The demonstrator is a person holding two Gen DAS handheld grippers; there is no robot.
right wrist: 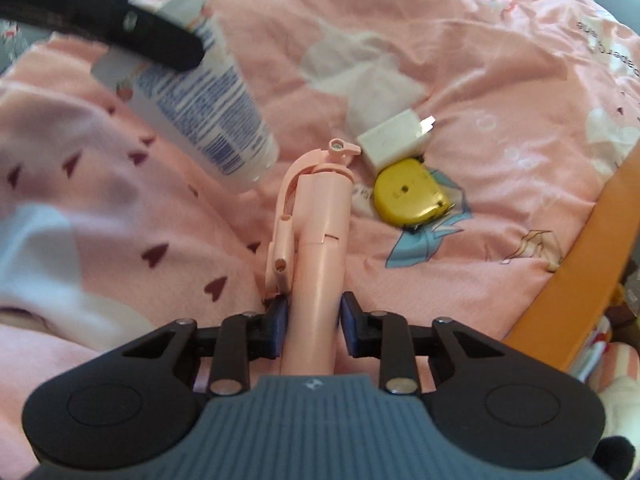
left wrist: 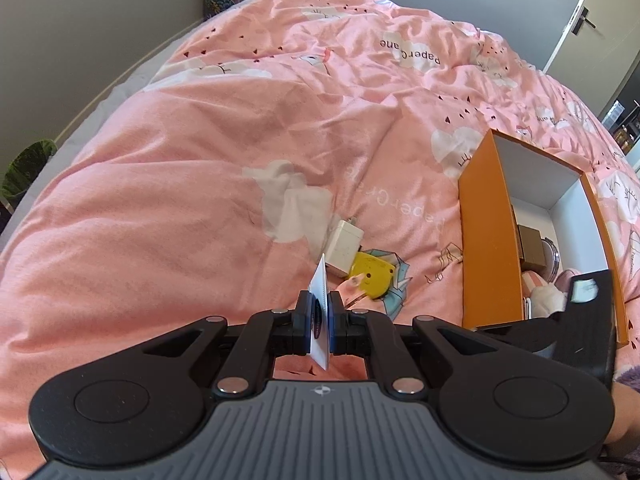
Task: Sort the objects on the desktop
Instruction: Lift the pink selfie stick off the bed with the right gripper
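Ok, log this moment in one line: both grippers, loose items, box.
left gripper: shut on white tube | right gripper: around pink stick | loose: white charger, yellow case | orange box: part-filled

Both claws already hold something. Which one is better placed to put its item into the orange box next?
Probably the right claw: it holds the pink stick and the orange box is right beside it. The left claw, shut on the white tube, is farther away.

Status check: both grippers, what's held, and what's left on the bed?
Left gripper shut on white tube. Right gripper around pink stick. Charger, yellow tape measure loose on bedspread. Orange box unobstructed.
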